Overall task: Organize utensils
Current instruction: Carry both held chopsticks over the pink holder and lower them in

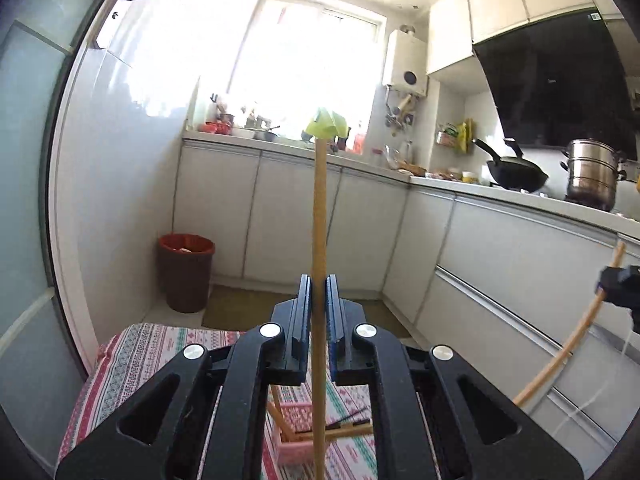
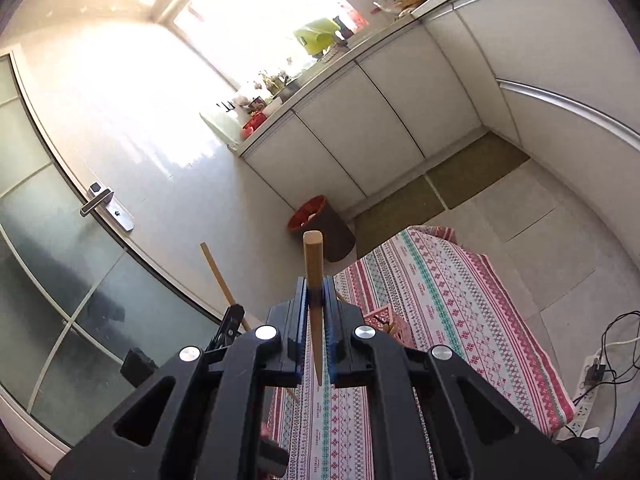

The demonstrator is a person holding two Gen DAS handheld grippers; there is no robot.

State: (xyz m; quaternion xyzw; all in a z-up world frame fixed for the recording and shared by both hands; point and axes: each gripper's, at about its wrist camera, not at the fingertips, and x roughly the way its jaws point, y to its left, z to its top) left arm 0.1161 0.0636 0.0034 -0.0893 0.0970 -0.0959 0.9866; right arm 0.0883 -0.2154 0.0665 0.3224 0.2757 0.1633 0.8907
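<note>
Each gripper is pinching one wooden chopstick, both lifted clear of the table: the left gripper (image 1: pixel 319 292) has its jaws pressed onto a long chopstick (image 1: pixel 319 216) standing nearly upright, and the right gripper (image 2: pixel 316 292) clamps a second chopstick (image 2: pixel 313 264) with the blunt end up and the point hanging down. Below, the pink basket (image 1: pixel 298 424) on the patterned tablecloth (image 2: pixel 440 280) already has a few sticks lying in it, so I judge the sorting partly done, these two still to be placed. Open floor lies ahead; the white cabinets (image 1: pixel 520 248) run close on the right, the glass door (image 2: pixel 60 260) on the left, a brown bin (image 1: pixel 186 272) far left
</note>
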